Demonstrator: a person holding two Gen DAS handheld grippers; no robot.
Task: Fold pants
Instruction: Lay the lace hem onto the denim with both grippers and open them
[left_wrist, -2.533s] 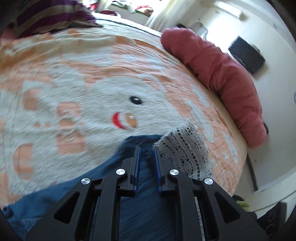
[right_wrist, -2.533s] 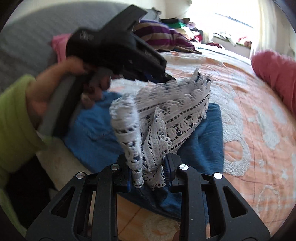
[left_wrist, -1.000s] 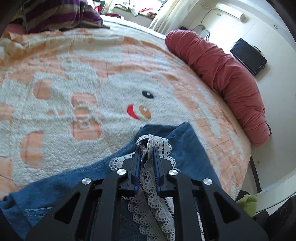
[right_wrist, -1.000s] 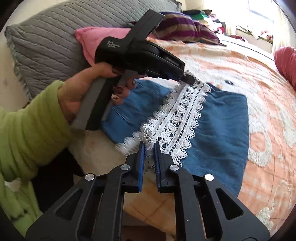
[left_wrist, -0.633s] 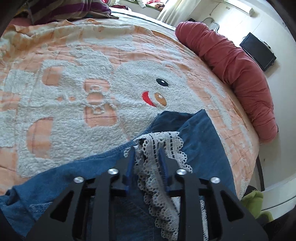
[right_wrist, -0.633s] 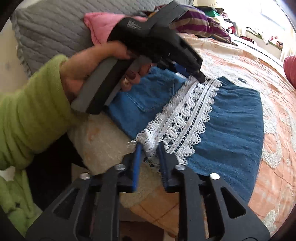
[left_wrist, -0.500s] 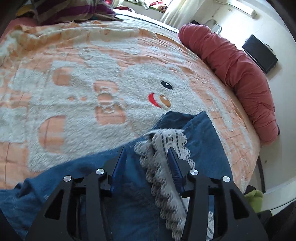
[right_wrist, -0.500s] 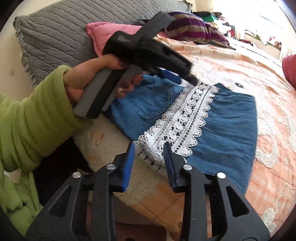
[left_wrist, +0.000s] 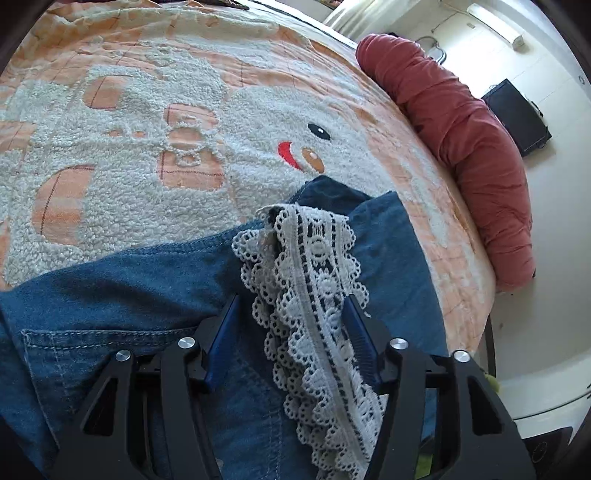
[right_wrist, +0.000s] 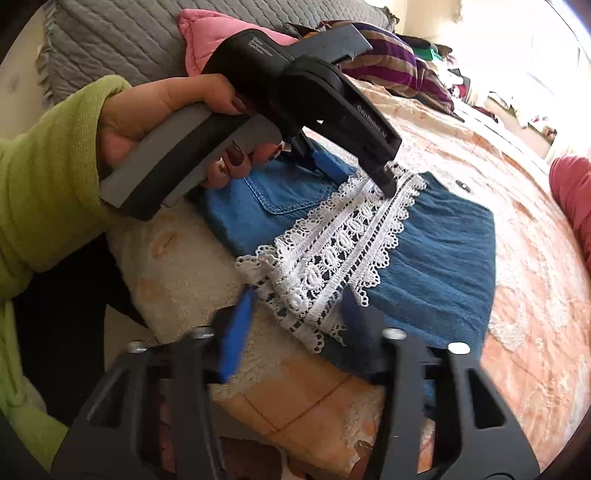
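Blue denim pants (left_wrist: 140, 280) with a white lace hem (left_wrist: 314, 291) lie folded over on the orange and white bedspread (left_wrist: 147, 122). In the right wrist view the pants (right_wrist: 443, 251) lie flat with the lace band (right_wrist: 332, 251) across the fold. My left gripper (left_wrist: 291, 306) is open, its jaws on either side of the lace, holding nothing; it also shows in the right wrist view (right_wrist: 358, 166), held by a hand. My right gripper (right_wrist: 299, 299) is open just short of the lace's near end.
A long red bolster (left_wrist: 465, 140) lies along the bed's far edge. A grey quilted pillow (right_wrist: 122, 40), a pink cushion (right_wrist: 199, 33) and striped clothes (right_wrist: 402, 62) sit at the head. The bed edge (right_wrist: 295, 413) is right below my right gripper.
Both grippers held the lace hem, laid it down on the folded denim, then opened and let it go. The jaws have spread wider since half a second ago.
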